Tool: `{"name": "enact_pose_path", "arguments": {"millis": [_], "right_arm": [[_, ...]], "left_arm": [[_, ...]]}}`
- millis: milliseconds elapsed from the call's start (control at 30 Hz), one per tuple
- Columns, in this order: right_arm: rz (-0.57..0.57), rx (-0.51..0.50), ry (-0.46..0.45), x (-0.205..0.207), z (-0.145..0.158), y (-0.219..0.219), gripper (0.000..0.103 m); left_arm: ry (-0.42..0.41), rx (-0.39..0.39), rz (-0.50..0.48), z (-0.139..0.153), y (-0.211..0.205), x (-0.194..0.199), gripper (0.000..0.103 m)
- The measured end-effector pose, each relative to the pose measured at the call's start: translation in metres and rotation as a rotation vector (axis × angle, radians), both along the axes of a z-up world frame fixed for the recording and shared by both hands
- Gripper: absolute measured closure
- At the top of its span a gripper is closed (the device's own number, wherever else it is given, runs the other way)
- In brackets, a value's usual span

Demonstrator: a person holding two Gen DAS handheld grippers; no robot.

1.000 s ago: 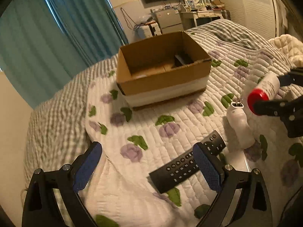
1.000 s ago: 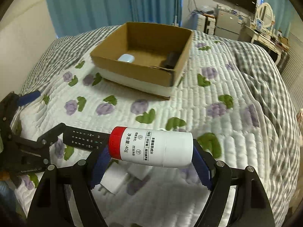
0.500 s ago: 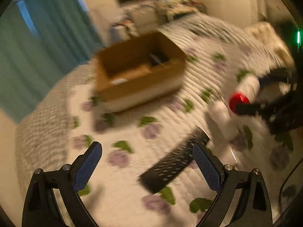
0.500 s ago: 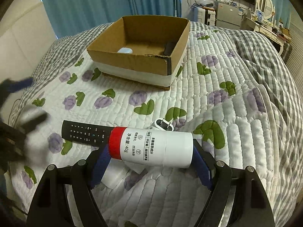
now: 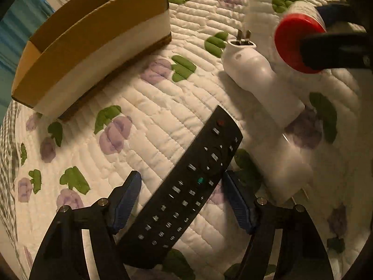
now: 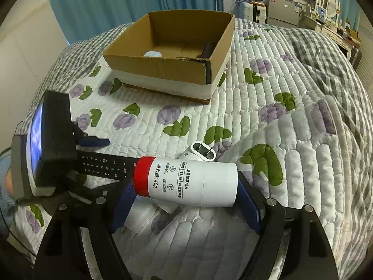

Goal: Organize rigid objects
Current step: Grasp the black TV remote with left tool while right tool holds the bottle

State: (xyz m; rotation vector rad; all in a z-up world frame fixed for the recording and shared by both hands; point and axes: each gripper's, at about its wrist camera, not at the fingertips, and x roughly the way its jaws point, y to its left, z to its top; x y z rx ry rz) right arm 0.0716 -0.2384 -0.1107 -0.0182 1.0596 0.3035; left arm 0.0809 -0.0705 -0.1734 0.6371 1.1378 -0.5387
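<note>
A black remote (image 5: 186, 186) lies slantwise on the flowered quilt. My left gripper (image 5: 181, 198) points steeply down over its near half. The jaws are closing with the remote between them; a gap still shows beside the left pad (image 5: 126, 200). From the right wrist view, the remote (image 6: 105, 163) runs under that gripper's blue pad (image 6: 93, 141). My right gripper (image 6: 186, 186) is shut on a white bottle with a red cap (image 6: 191, 177), held crosswise above the quilt. The same bottle (image 5: 298, 42) shows at the upper right of the left wrist view.
A white plug adapter (image 5: 256, 74) lies beside the remote, prongs toward the cardboard box (image 6: 163, 70). The box holds a white object (image 6: 151, 54) and a dark one (image 6: 208, 49). A raised quilt fold (image 6: 303, 151) is on the right; curtains and furniture are behind.
My left gripper has dropped toward the quilt and tilted down over the remote, and its jaws have narrowed. The right gripper has stayed nearly still with the bottle.
</note>
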Motion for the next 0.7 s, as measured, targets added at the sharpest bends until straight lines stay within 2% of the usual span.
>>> {"name": "enact_pose_path", "arguments": {"millis": [100,167,200,233,300,467,633,700], "right_arm": [[-0.001,0.002,0.001,0.0,-0.001,-0.001,0.024],[-0.002,0.005,-0.003,0.0,-0.001,-0.001,0.024],[-0.002,0.006,-0.006,0.0,0.0,-0.001,0.024],[-0.002,0.006,-0.009,-0.001,0.001,-0.001,0.024],[-0.003,0.003,-0.017,-0.002,0.004,-0.001,0.024],[0.002,0.001,-0.041,-0.008,0.013,0.001,0.024],[0.014,0.005,-0.086,-0.009,0.029,0.005,0.024],[0.023,-0.003,-0.119,-0.007,0.04,0.007,0.024]], "left_arm": [[-0.017,-0.01,0.014,0.005,0.0,-0.003,0.047],[-0.026,-0.023,0.03,0.012,0.003,-0.004,0.064],[-0.029,-0.044,0.051,0.017,0.006,-0.005,0.071],[-0.023,-0.069,0.069,0.022,0.008,-0.006,0.072],[-0.037,-0.107,0.111,0.033,0.014,-0.009,0.083],[-0.093,-0.156,0.179,0.063,0.02,-0.019,0.083],[-0.126,-0.22,0.24,0.095,0.028,-0.013,0.083],[-0.164,-0.245,0.262,0.11,0.03,-0.007,0.083]]}}
